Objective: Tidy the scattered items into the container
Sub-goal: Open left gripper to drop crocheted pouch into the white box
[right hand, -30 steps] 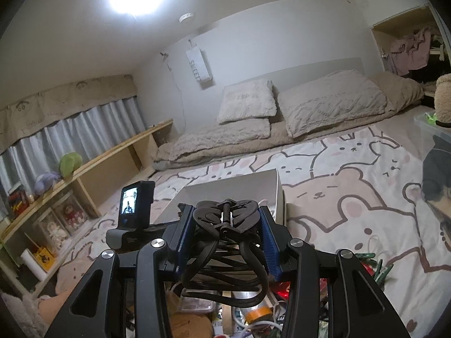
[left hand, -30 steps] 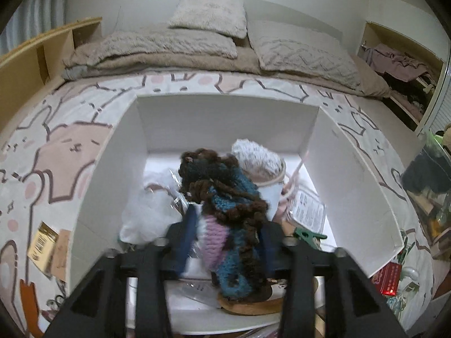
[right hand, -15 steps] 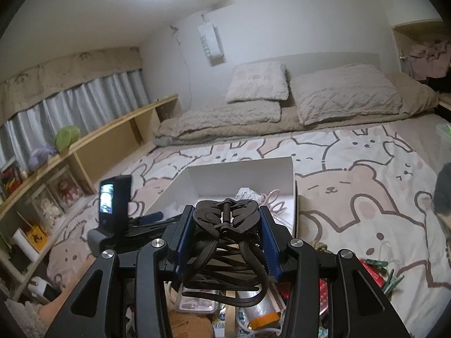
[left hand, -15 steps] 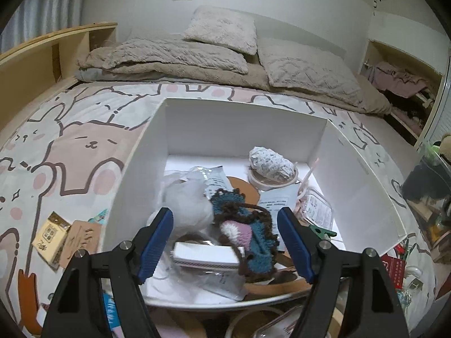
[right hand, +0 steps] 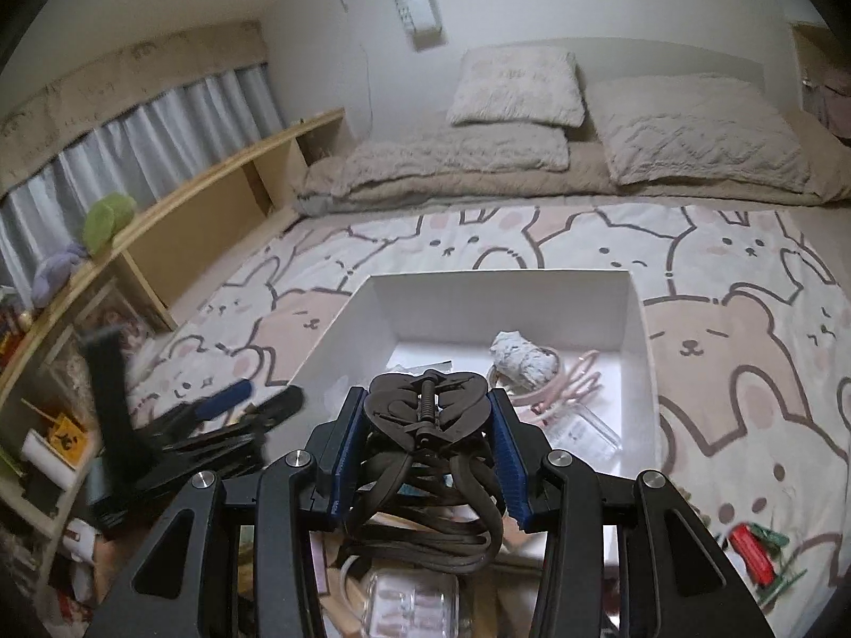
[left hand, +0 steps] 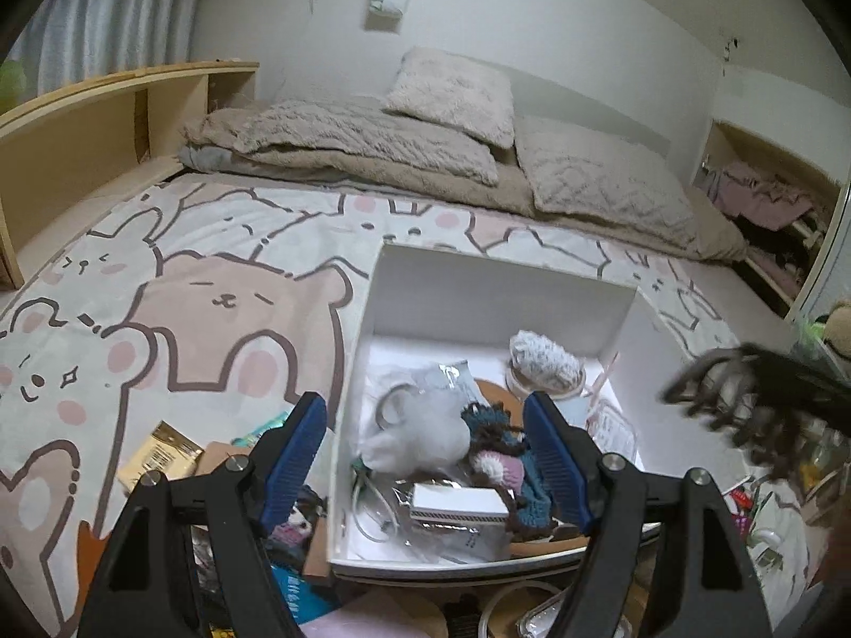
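I've let the knit toy (left hand: 500, 465) drop into the box (left hand: 505, 287); my left gripper (left hand: 425, 462) now stands apart and empty, pulled back. My right gripper (right hand: 423, 457), clamped on the hair claw (right hand: 425, 425), has swung over the box. Only the left view shows the toy landed.

Both views are dim, lit softly and evenly from above, with a cool grey cast; the white open-topped cardboard box (left hand: 494, 287) is the brightest area, its floor nearly washed out; shadows under it are faint; fisheye bending curves the long pale wooden shelf (right hand: 213, 186) and leaves black corners; in the left view the black plastic claw hair clip (left hand: 755, 404) is smeared by motion; in the right view the left hand-held gripper (right hand: 223, 414) is streaked; the centre stays sharp.
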`<state>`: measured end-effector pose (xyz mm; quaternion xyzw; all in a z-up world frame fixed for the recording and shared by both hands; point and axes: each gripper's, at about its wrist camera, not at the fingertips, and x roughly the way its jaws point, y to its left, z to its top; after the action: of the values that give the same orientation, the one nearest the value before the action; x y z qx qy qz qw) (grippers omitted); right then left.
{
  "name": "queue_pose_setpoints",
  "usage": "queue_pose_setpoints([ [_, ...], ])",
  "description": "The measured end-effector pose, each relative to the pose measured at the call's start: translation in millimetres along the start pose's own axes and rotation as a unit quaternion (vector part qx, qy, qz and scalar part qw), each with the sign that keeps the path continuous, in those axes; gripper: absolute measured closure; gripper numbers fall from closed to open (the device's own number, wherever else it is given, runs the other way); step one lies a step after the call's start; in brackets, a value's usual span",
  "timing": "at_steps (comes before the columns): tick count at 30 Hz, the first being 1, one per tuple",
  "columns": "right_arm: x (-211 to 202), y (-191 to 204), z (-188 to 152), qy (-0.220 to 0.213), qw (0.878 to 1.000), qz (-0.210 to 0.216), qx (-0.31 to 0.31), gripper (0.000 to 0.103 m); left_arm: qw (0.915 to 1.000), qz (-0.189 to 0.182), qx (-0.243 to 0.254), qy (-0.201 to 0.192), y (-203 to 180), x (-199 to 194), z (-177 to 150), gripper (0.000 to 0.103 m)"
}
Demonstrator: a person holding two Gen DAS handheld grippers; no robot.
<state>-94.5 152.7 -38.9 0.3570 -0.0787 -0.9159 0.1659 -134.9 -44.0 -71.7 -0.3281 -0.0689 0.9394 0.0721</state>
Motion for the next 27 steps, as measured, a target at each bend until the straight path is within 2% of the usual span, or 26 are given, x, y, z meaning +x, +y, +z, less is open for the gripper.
queue_pose_setpoints([
  [7, 53, 16, 17, 0.062, 0.998, -0.008, -0.004, 0.058, 0.9996, -0.004, -0.015, -0.025, 18, -19, 12, 0.026],
  [18, 125, 28, 41, 0.114, 0.992, -0.031, 0.036, 0.058, 0.9973, 0.008, -0.044, -0.058, 56, -38, 21, 0.026],
  [23, 168, 36, 50, 0.168, 0.985, -0.027, 0.025, 0.058, 0.9963, 0.005, -0.056, -0.065, 74, -40, 22, 0.026],
  [27, 193, 48, 53, 0.189, 0.981, -0.047, -0.019, 0.058, 0.9957, 0.004, -0.064, -0.067, 85, -38, 22, 0.026],
])
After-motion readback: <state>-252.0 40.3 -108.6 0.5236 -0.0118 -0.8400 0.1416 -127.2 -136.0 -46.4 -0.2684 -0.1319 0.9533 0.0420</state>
